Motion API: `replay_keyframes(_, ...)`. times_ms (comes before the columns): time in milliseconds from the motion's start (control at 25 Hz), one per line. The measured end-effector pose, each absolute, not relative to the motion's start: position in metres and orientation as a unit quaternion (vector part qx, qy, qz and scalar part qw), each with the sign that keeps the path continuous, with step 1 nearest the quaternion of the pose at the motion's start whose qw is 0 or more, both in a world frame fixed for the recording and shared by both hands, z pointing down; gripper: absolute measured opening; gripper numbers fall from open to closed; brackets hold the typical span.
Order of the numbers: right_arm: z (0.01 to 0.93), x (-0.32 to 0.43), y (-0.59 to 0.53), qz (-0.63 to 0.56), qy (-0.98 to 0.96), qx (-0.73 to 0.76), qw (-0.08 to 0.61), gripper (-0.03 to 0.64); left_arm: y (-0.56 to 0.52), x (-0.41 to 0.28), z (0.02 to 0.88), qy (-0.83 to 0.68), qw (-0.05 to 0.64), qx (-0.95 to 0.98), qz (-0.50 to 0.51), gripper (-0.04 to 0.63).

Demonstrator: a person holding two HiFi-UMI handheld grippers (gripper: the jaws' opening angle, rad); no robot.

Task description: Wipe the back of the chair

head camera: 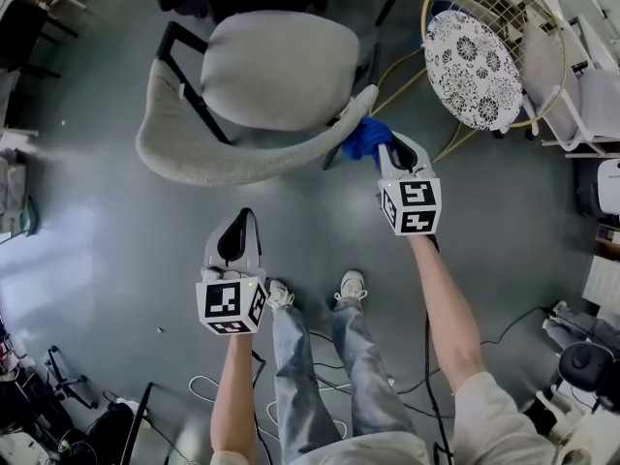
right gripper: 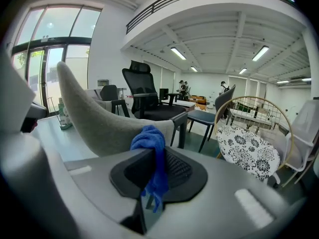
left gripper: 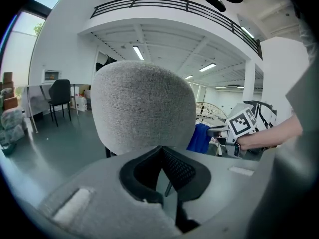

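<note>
The right tool (head camera: 388, 149), pinching the cloth (head camera: 360, 140) against the chair back (head camera: 213, 160), should sweep along it; left tool (head camera: 239, 225) closed, empty.

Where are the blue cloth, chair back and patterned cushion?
blue cloth (head camera: 363, 139), head view, bunched middle.
chair back (head camera: 218, 166), head view, curved top edge.
patterned cushion (head camera: 475, 71), head view, centre of the print.

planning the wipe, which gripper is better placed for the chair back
Right. The right gripper is shut on the blue cloth at the end of the chair back; the left gripper is empty and off it.
</note>
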State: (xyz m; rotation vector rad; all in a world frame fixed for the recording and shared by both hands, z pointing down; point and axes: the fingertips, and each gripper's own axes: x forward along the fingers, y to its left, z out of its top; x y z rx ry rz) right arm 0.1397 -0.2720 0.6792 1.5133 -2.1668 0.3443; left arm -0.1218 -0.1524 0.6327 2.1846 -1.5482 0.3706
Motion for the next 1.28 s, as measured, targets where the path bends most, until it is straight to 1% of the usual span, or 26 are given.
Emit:
replay_keyframes(200, 0.675, 0.113, -0.224, 0.137, -0.798, 0.546, 0.215, 0.041, -0.141, -0.139, 0.628, -0.568, 0.215, 0.784, 0.127, 0.0)
replay_keyframes(600, 0.695, -0.013, -0.164, 0.185, -0.834, 0.482, 0.197, 0.041, -0.107, -0.176, 0.628, -0.589, 0.225, 0.767, 0.115, 0.0)
replay_keyframes(800, 0.714, -0.075, -0.159, 0.2, -0.846, 0.451, 0.201, 0.041, -0.093, -0.201, 0.632, -0.598, 0.229, 0.76, 0.113, 0.0)
replay_keyframes(960, 0.731, -0.109, -0.166, 0.202, -0.85, 0.438, 0.211, 0.041, -0.082, -0.224, 0.638, -0.605, 0.232, 0.753, 0.115, 0.0)
replay_keyframes(1120, 0.739, -0.13, -0.18, 0.201, -0.852, 0.431, 0.219, 0.041, -0.074, -0.244, 0.641, -0.611, 0.233, 0.747, 0.119, 0.0)
replay_keyframes(1280, 0.747, -0.135, -0.193, 0.203, -0.847, 0.438, 0.222, 0.041, -0.069, -0.257, 0.644, -0.616, 0.233, 0.743, 0.122, 0.0)
